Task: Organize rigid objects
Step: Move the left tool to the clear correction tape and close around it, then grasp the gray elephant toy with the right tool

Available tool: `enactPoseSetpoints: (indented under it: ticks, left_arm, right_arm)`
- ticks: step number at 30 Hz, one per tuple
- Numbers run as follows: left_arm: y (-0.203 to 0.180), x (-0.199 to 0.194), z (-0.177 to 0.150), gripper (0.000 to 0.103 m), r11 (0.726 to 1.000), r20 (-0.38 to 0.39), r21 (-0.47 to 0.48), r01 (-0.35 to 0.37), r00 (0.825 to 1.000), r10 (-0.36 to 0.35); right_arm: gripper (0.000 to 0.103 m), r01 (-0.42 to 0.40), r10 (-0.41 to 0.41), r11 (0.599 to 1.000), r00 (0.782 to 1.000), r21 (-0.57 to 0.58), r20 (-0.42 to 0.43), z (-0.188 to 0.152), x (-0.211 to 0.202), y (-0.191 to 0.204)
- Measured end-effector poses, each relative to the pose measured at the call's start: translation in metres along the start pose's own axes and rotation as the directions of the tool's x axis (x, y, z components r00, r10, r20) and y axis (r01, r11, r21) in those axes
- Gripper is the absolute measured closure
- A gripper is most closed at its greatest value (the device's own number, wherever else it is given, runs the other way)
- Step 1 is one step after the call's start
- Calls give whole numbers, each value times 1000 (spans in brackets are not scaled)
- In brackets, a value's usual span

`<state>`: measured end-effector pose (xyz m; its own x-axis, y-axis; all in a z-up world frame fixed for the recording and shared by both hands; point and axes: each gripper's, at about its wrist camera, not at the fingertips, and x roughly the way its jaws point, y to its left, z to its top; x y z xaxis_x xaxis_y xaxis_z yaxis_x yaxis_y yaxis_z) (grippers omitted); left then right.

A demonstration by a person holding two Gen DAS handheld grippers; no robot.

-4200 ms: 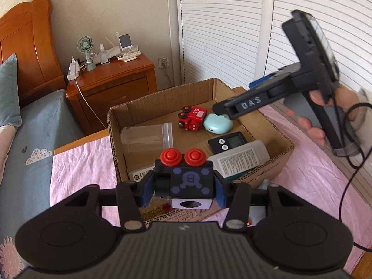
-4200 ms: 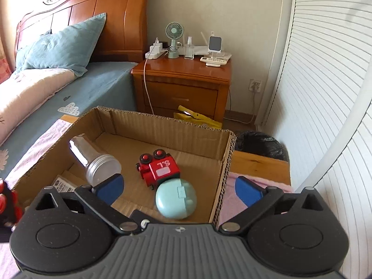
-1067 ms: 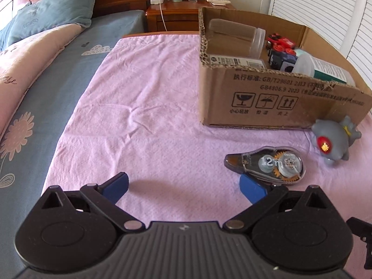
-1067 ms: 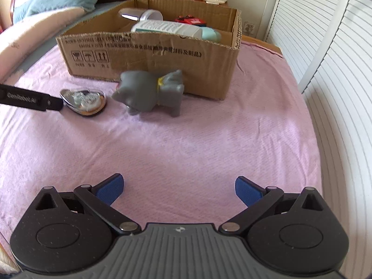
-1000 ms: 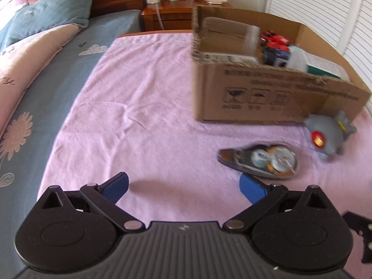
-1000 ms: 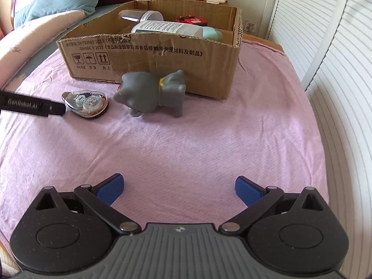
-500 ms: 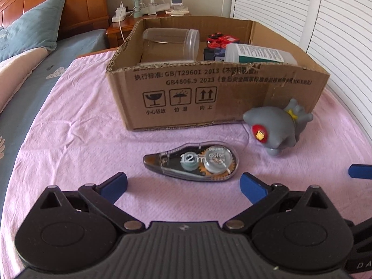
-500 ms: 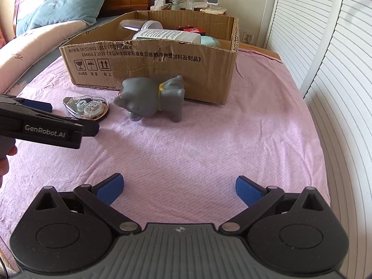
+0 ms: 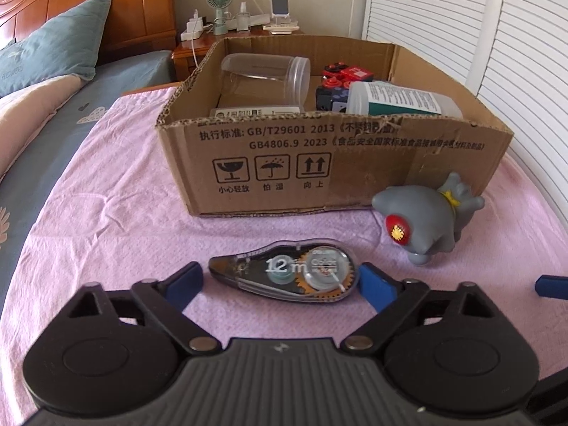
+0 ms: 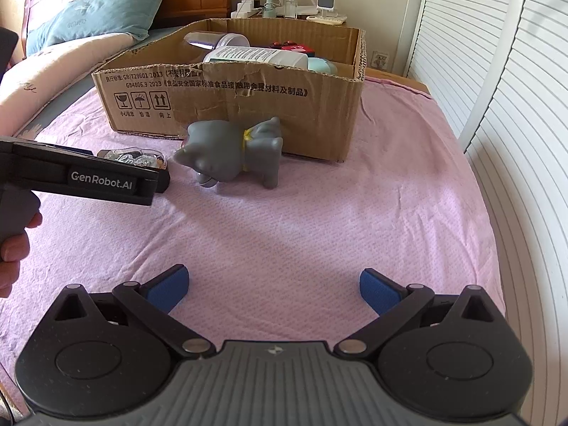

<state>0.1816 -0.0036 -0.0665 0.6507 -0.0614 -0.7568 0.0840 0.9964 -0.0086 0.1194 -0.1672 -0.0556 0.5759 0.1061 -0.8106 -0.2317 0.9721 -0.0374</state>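
A clear correction tape dispenser (image 9: 284, 272) marked "12m" lies on the pink cloth in front of the cardboard box (image 9: 355, 163). My left gripper (image 9: 280, 282) is open, with its blue pads either side of the dispenser, not closed on it. A grey toy animal (image 9: 424, 222) stands to the right, by the box wall; it also shows in the right wrist view (image 10: 234, 151). My right gripper (image 10: 273, 285) is open and empty over the cloth, well short of the toy. The box (image 10: 227, 96) holds a clear jar (image 9: 264, 76), a white bottle (image 9: 394, 99) and red toys (image 9: 346, 71).
The pink cloth (image 10: 319, 220) covers the table. A bed with a blue pillow (image 9: 53, 49) lies to the left. A wooden nightstand with a small fan (image 9: 218, 7) stands behind the box. White slatted doors (image 10: 514, 88) run along the right side.
My left gripper has moved forward and down, so the tape dispenser now lies between its pads. The right gripper has barely moved.
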Motion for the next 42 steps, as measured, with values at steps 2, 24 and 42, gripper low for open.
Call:
enactPoseSetpoints:
  ticks: [2, 24, 42]
  left_arm:
    - [5, -2, -2, 14, 1000, -8, 0, 0, 1000, 0]
    - [61, -28, -35, 13, 998, 33, -51, -47, 998, 49]
    - [63, -26, -38, 7, 995, 56, -72, -64, 996, 68]
  right_arm:
    - [0, 0, 0, 1000, 1000, 0, 2, 0, 0, 0]
    - [0, -8, 8, 1000, 1000, -8, 15, 41, 35, 23]
    - [0, 8, -8, 1000, 999, 11, 53, 56, 44, 26]
